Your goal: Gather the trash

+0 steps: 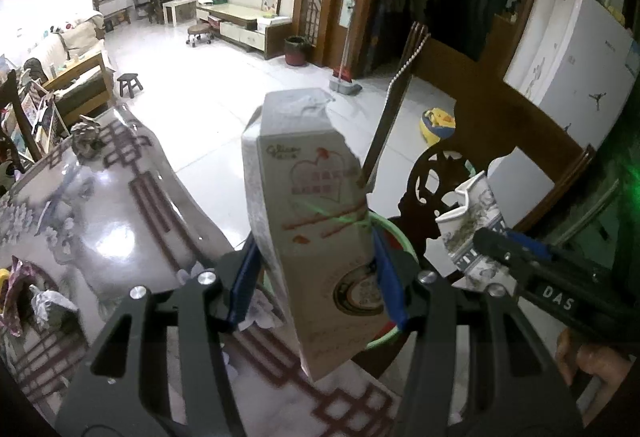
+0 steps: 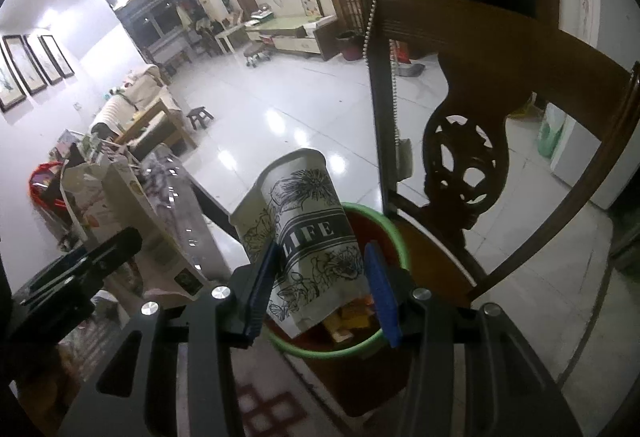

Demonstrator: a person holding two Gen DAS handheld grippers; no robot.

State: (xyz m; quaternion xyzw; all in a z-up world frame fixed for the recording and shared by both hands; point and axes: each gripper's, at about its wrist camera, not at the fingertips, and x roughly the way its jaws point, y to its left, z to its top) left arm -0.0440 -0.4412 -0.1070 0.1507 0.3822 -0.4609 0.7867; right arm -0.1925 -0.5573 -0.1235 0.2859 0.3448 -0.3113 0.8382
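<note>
My left gripper is shut on a torn grey snack box with a heart print, held upright over the table edge beside a green-rimmed bin. My right gripper is shut on a white paper cup printed with flowers and "LIFE", held tilted above the bin, which holds yellow and orange trash. The cup also shows in the left wrist view, and the box shows in the right wrist view. Crumpled wrappers and more scraps lie on the table.
The table has a glossy patterned cover. A carved dark wooden chair stands right behind the bin, with a bead chain hanging on it. A white fridge stands at the right. Tiled floor stretches beyond.
</note>
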